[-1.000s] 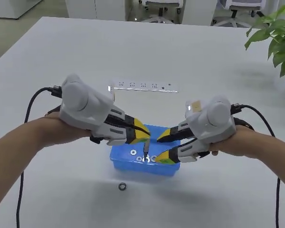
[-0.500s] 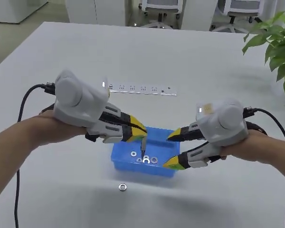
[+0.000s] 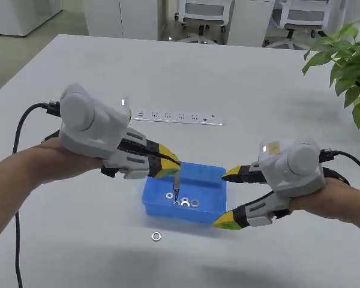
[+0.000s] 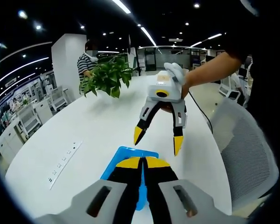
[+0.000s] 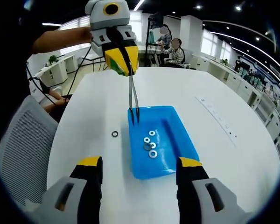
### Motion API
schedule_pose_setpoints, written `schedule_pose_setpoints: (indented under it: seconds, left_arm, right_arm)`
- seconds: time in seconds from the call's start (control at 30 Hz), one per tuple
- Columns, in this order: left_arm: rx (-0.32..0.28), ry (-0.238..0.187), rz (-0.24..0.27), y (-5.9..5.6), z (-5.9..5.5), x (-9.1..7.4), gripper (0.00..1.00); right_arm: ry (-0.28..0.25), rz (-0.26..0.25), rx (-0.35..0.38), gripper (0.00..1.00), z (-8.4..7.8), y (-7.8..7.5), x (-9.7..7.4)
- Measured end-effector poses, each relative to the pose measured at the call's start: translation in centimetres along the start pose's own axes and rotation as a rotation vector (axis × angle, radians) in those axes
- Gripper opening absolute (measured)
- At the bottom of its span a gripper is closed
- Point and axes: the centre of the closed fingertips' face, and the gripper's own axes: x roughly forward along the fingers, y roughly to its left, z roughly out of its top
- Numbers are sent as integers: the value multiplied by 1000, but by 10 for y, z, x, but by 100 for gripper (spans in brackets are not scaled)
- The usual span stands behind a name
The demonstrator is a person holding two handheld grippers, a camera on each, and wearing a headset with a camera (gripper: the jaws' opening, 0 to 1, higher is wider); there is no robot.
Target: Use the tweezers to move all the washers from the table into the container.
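The blue container (image 3: 210,180) lies on the white table with several washers (image 3: 185,203) in it. One loose washer (image 3: 156,236) sits on the table just in front of it. My left gripper (image 3: 171,165) is shut on the tweezers (image 3: 176,186), which point down into the container's left half with their tips just above the floor. In the right gripper view the tweezers (image 5: 133,100) have their tines slightly apart with nothing between them, near the container (image 5: 177,140) and the loose washer (image 5: 115,134). My right gripper (image 3: 223,199) stands open and empty at the container's right side.
A white power strip (image 3: 177,115) lies further back on the table. A green plant (image 3: 348,60) stands at the right edge. Office chairs (image 3: 204,12) are behind the far edge. Cables trail from both grippers.
The right gripper has drawn away from the container, to the right and a little toward me. The left gripper keeps the tweezers over the container. The head camera has shifted.
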Motion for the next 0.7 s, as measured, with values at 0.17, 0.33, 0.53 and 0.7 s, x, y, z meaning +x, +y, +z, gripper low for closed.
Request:
schedule_pose_setpoints:
  seconds: [0.17, 0.33, 0.53, 0.7]
  left_arm:
    - [-3, 8, -4, -6, -1, -6, 6]
    - [-5, 15, -10, -13, -6, -11, 6]
    - [-8, 23, -14, -19, -13, -11, 6]
    - [-14, 26, -19, -25, -19, -10, 6]
  right_arm:
    - [-16, -21, 21, 71, 0, 3, -4]
    - [-17, -34, 43, 78, -4, 7, -5]
    - [-23, -43, 63, 85, -6, 9, -6]
    - [-26, -51, 68, 90, -7, 11, -5]
